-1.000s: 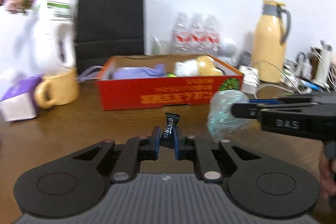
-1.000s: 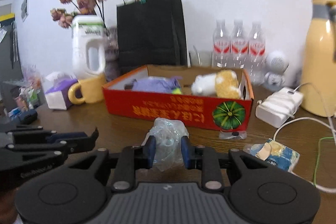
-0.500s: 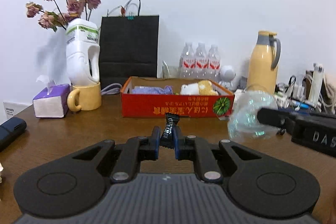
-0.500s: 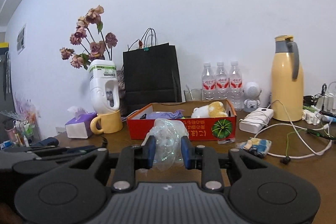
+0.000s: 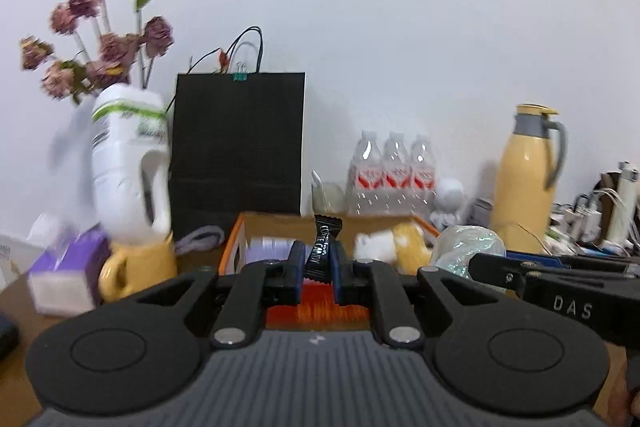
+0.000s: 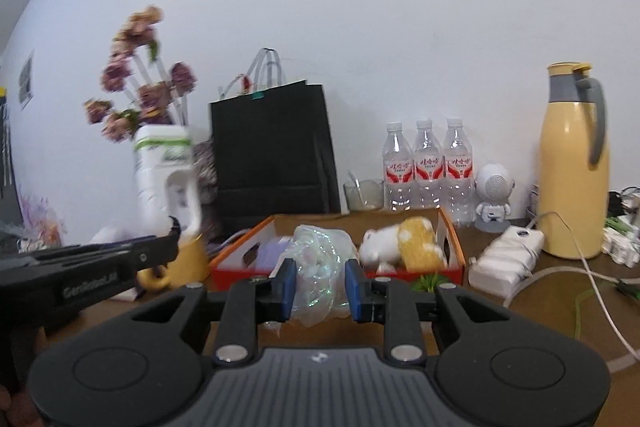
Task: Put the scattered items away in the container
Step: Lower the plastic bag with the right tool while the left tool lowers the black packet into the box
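Candy sachet (image 5: 323,243), black, printed wrapper, is standing upright in the left claw (image 5: 316,267), whose blue pads are pinching its lower half; it is being carried in front of the orange-red cardboard box (image 5: 236,247) on the table (image 5: 16,367), with the box front showing between the jaws. Judged light, thin and slippery, with a stiff crimped top; the flat middle looks the surest place to hold, as now. Beside it, on the right of this view, the right claw is showing with its own load. Compared with a second earlier, the box is sitting lower and nearer in this view, and the sachet is now overlapping the box's opening rather than the bare table. Plastic wrap (image 6: 320,275), a clear iridescent crumpled bundle, is being squeezed between the pads of the right claw (image 6: 320,285), hanging just in front of the same box (image 6: 456,247), which is already holding a purple cloth (image 6: 274,251) and a yellow-and-white plush toy (image 6: 404,241). Judged nearly weightless, soft and springy, likely to slip or puff out on release; a pinch through the bulk suits it. Since the earlier frame the box is looming closer behind the bundle.
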Available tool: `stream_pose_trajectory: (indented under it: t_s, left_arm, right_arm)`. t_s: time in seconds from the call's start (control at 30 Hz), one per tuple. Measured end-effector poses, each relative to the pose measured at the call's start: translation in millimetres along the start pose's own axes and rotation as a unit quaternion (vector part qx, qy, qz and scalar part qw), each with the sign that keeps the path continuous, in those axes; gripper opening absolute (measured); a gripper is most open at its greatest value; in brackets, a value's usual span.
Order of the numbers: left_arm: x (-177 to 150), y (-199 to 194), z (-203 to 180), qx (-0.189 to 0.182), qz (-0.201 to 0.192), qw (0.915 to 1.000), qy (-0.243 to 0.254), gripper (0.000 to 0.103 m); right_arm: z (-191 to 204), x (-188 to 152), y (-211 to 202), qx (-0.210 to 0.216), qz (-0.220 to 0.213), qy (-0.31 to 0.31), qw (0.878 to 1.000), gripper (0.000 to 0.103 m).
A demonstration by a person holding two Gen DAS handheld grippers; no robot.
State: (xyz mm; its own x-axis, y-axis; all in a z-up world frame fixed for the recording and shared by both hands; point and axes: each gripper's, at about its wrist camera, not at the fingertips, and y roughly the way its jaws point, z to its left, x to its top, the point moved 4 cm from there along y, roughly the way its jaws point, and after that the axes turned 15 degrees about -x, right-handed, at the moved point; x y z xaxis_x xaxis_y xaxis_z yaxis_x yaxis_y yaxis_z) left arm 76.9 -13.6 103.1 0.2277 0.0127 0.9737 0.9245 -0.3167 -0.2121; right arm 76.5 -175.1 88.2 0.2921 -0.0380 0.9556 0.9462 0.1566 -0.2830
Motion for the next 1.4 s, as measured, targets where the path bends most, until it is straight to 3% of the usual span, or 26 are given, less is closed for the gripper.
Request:
stream_pose_trajectory:
  t_s: [0.17,0.23,0.33,0.53,0.67,0.87,0.97,1.03,1.07,1.2,1.27,1.3,1.4]
  left_arm:
    - [41.2,66.1,39.2,0.029,0.012,0.9992,-0.025,0.014]
    - [52.9,92.7,53.7,0.024,0.033,0.9987,-0.03,0.014]
    - [64.8,142.1,76.3,-0.013,0.089,0.9943,-0.057,0.014]
    - [64.5,238.3,107.2,-0.034,0.197,0.9735,-0.112,0.014]
    - [41.5,292.0,116.5,-0.05,0.25,0.9454,-0.203,0.014]
    - [-3.3,345.1,101.9,-0.023,0.33,0.9277,-0.173,0.014]
    - [-15.9,354.1,100.4,-0.011,0.352,0.9232,-0.155,0.016]
    - [-20.0,359.7,102.3,-0.016,0.364,0.9175,-0.16,0.028]
    - [-20.0,360.2,102.8,-0.02,0.364,0.9162,-0.165,0.028]
    - [0.2,347.6,108.7,-0.021,0.351,0.9203,-0.172,0.034]
    - [21.0,334.7,112.1,-0.027,0.338,0.925,-0.171,0.055]
    - [31.0,328.1,113.7,-0.027,0.332,0.9281,-0.166,0.059]
    - [59.0,307.9,119.1,-0.01,0.327,0.9331,-0.149,0.083]
  right_arm:
    - [-0.6,46.7,76.4,-0.005,0.018,0.008,1.0,0.025]
    - [-1.3,62.4,101.5,-0.007,0.028,0.009,1.0,0.027]
    - [0.4,84.6,142.2,0.002,0.055,-0.002,0.998,0.027]
    - [6.0,115.3,237.5,-0.007,0.138,-0.026,0.99,0.026]
    - [11.3,107.3,303.2,-0.009,0.224,-0.029,0.974,0.025]
    - [-6.2,72.6,370.0,-0.073,0.311,-0.056,0.946,0.025]
    - [-18.7,62.2,379.1,-0.086,0.324,-0.062,0.94,0.025]
    - [-19.2,58.2,381.3,-0.083,0.33,-0.07,0.938,0.029]
    - [-18.8,56.4,383.2,-0.081,0.335,-0.076,0.936,0.036]
    - [-16.5,58.5,383.9,-0.075,0.35,-0.067,0.931,0.053]
    - [-16.3,67.7,377.9,-0.073,0.351,-0.059,0.932,0.059]
    - [-15.4,73.2,372.5,-0.071,0.35,-0.062,0.932,0.06]
    - [-10.8,90.6,352.6,-0.069,0.343,-0.077,0.933,0.067]
